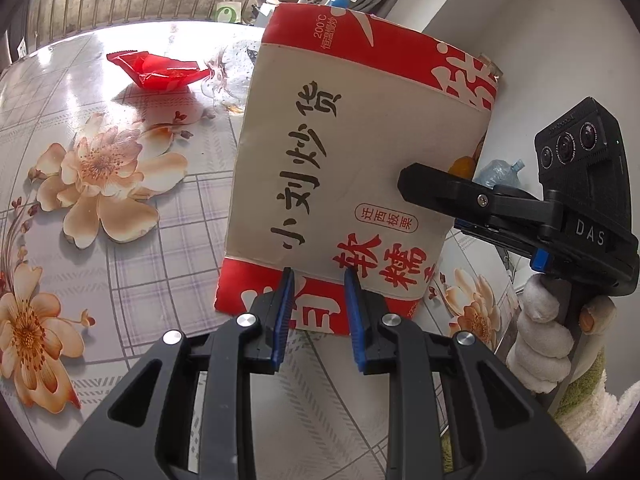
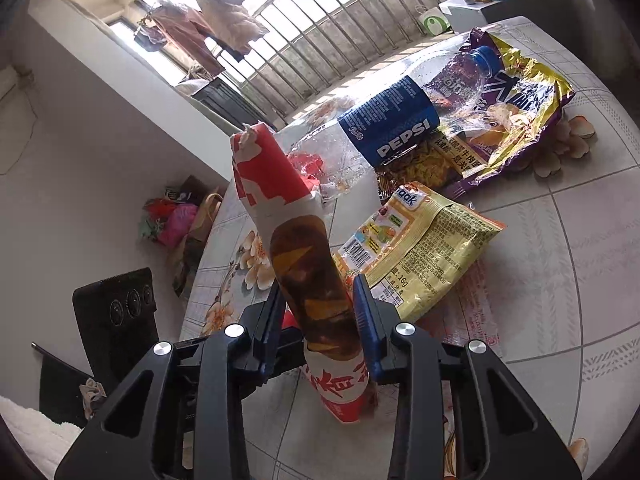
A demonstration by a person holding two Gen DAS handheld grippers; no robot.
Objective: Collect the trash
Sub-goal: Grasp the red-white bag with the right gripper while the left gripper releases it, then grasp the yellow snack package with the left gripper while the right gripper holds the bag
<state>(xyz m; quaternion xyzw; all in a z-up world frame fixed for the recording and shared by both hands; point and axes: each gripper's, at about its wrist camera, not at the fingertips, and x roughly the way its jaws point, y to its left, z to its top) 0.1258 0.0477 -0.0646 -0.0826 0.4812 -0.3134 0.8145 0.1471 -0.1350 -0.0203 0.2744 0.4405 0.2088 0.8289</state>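
While the right claw [image 2: 316, 308] pinches the 小刘炒货 bag [image 1: 360, 160], PEPSI bottle [image 2: 400, 120] lies nearby.

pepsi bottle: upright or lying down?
Lying down. In the right wrist view the Pepsi bottle lies on its side on the table, blue cap pointing away, resting over the purple snack bag.
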